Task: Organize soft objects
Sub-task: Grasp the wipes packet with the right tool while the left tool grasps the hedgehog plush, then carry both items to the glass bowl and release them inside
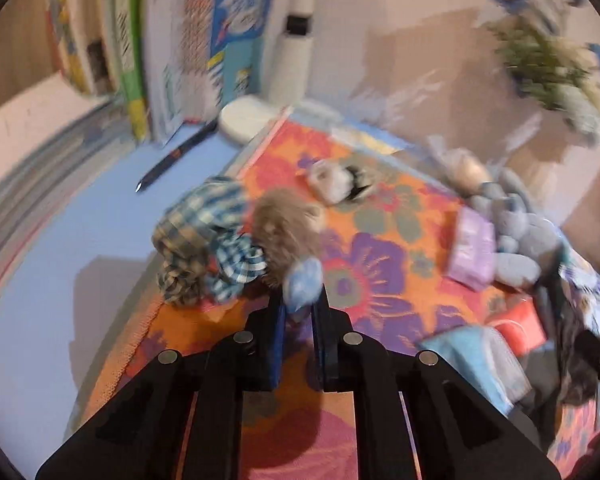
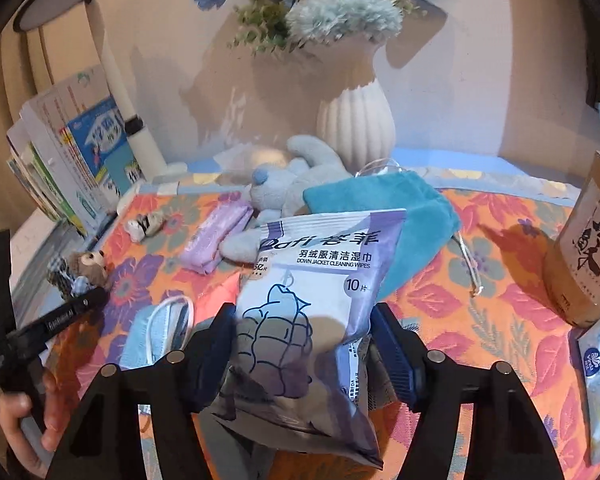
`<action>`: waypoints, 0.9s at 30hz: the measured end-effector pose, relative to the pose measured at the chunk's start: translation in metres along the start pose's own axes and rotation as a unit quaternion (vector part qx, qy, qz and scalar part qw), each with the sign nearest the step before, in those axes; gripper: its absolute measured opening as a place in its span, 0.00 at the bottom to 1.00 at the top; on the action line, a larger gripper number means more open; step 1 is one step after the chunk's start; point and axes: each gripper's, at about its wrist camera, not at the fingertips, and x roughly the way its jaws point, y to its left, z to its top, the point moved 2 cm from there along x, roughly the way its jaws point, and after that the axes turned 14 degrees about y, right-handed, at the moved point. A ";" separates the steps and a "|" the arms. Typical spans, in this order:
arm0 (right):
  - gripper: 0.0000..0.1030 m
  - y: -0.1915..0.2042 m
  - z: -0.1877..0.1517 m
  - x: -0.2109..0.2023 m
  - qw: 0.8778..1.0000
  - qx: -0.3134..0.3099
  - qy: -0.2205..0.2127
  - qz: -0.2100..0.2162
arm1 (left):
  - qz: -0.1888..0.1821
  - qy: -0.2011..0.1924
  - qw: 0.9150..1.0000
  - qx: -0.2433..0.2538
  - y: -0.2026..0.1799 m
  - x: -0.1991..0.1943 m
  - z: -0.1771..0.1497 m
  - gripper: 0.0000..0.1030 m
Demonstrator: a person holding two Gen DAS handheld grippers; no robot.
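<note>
Wipes pack [image 2: 312, 304] upright, long axis vertical (label readable).

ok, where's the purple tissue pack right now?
The purple tissue pack lies on the floral mat, left of centre in the right wrist view, against the grey plush toy and behind the wipes pouch.

Left wrist view motion-blurred: plaid-dressed plush toy [image 1: 235, 240] smeared, details unreadable. Wipes pack [image 2: 312, 312] hides mat behind; its lower edge is hidden behind the gripper.
</note>
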 end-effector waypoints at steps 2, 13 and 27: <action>0.56 -0.006 -0.001 -0.005 1.000 0.007 -0.012 0.009 | -0.024 -0.021 0.999 0.021 -0.009 -0.015 -0.005 0.09; 0.56 -0.040 -0.028 -0.082 0.996 0.010 -0.084 0.004 | -0.190 -0.032 0.980 0.050 -0.018 -0.077 -0.035 0.16; 0.71 -0.107 -0.081 -0.037 0.995 0.071 -0.002 0.072 | -0.073 0.050 0.996 0.034 -0.017 -0.032 -0.064 0.99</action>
